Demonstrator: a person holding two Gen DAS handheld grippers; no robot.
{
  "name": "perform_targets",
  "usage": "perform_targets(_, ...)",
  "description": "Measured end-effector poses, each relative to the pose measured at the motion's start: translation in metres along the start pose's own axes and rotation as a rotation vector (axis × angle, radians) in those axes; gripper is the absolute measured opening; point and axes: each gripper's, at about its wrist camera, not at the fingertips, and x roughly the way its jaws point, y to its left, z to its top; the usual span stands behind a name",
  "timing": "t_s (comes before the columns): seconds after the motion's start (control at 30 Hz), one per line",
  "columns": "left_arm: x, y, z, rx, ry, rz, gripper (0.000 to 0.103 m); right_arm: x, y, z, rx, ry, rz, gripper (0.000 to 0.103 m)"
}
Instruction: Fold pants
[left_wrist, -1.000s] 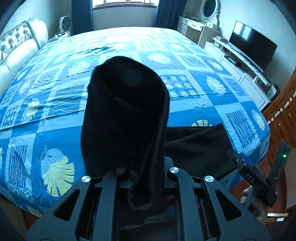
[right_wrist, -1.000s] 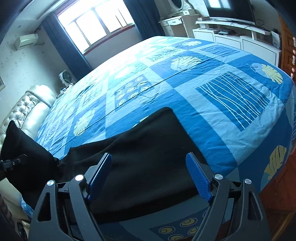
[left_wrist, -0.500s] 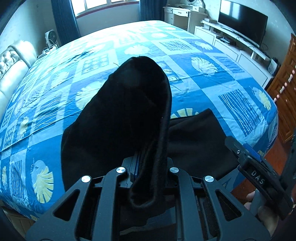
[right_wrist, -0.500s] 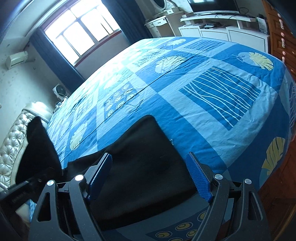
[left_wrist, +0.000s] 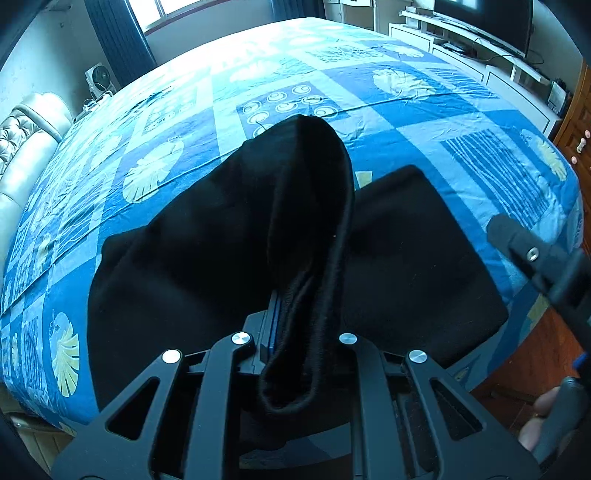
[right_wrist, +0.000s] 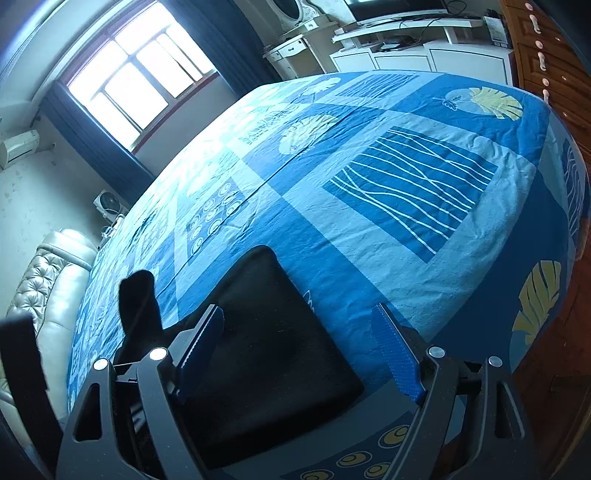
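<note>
Your left gripper (left_wrist: 295, 325) has its jaws pinched on a thick bunched fold of the black pants (left_wrist: 229, 236); that lifted soft-knit hump blocks most of the left wrist view. Your right gripper (right_wrist: 299, 339) hangs with jaws spread, blue ribbed pads (right_wrist: 393, 354) bare, over the flat, square-cornered pants end at the near bed edge. Beyond: wrinkled blue patchwork bedsheet (right_wrist: 388, 206), tufted cream headboard (right_wrist: 48, 280), TV (left_wrist: 484, 18), window (right_wrist: 136, 74).
</note>
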Motion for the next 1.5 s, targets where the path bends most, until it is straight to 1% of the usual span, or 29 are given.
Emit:
perform_targets(0.23,0.008,-0.014,-0.002,0.041,-0.008,0.049,0.014,0.001,-0.004,0.001,0.020,0.001,0.000,0.081)
perform_targets(0.3,0.009,-0.017,-0.002,0.047,-0.009,0.056,0.017,0.000,-0.005,0.002,0.022,-0.002,-0.001,0.081)
perform_targets(0.33,0.008,-0.019,-0.001,0.053,-0.013,0.056,0.019,0.000,-0.006,0.002,0.023,-0.003,-0.002,0.081)
perform_targets(0.4,0.004,-0.023,-0.001,0.065,-0.026,0.055,0.027,0.001,-0.008,0.004,0.032,0.000,0.000,0.081)
perform_targets(0.47,-0.002,-0.026,-0.002,0.080,-0.042,0.039,0.053,0.000,-0.011,0.005,0.045,-0.001,0.001,0.081)
perform_targets(0.53,-0.012,-0.028,-0.003,0.087,-0.074,0.032,0.059,-0.002,-0.013,0.006,0.050,-0.007,0.000,0.081)
perform_targets(0.57,-0.017,-0.027,-0.004,0.089,-0.084,0.025,0.065,-0.004,-0.014,0.008,0.050,-0.013,-0.002,0.081)
perform_targets(0.63,-0.028,-0.022,-0.003,0.081,-0.102,-0.008,0.073,-0.008,-0.017,0.012,0.058,-0.028,-0.002,0.081)
perform_targets(0.67,-0.035,-0.018,-0.003,0.070,-0.115,-0.029,0.076,-0.010,-0.018,0.013,0.063,-0.035,0.001,0.081)
perform_targets(0.7,-0.043,-0.012,-0.002,0.055,-0.129,-0.051,0.077,-0.013,-0.019,0.015,0.068,-0.045,0.004,0.081)
perform_targets(0.77,-0.061,0.009,-0.002,0.015,-0.170,-0.101,0.088,-0.022,-0.022,0.020,0.084,-0.082,0.020,0.081)
perform_targets(0.83,-0.077,0.034,-0.003,-0.024,-0.211,-0.139,0.092,-0.028,-0.022,0.025,0.094,-0.098,0.048,0.081)
perform_targets(0.87,-0.082,0.045,-0.005,-0.038,-0.225,-0.141,0.093,-0.029,-0.022,0.027,0.096,-0.095,0.062,0.081)
perform_targets(0.93,-0.090,0.080,-0.013,-0.081,-0.259,-0.120,0.093,-0.027,-0.020,0.029,0.097,-0.073,0.112,0.081)
perform_targets(1.0,-0.091,0.111,-0.025,-0.121,-0.271,-0.105,0.095,-0.019,-0.015,0.028,0.091,-0.020,0.164,0.081)
perform_targets(1.1,-0.082,0.159,-0.049,-0.201,-0.242,-0.095,0.095,-0.003,-0.005,0.020,0.087,0.074,0.224,0.081)
perform_targets(1.2,-0.072,0.198,-0.077,-0.283,-0.220,-0.095,0.095,0.013,0.010,0.010,0.056,0.160,0.259,0.081)
perform_targets(1.3,-0.063,0.227,-0.103,-0.363,-0.201,-0.131,0.095,0.026,0.027,0.003,0.007,0.230,0.297,0.081)
perform_targets(1.33,-0.059,0.236,-0.114,-0.391,-0.186,-0.145,0.095,0.031,0.030,0.000,-0.002,0.253,0.295,0.081)
perform_targets(1.37,-0.057,0.240,-0.121,-0.407,-0.177,-0.151,0.095,0.036,0.034,-0.002,-0.016,0.272,0.271,0.081)
perform_targets(1.43,-0.054,0.248,-0.135,-0.425,-0.169,-0.159,0.095,0.040,0.038,-0.006,-0.033,0.273,0.250,0.081)
perform_targets(1.5,-0.052,0.253,-0.145,-0.435,-0.164,-0.157,0.095,0.044,0.043,-0.009,-0.054,0.288,0.249,0.081)
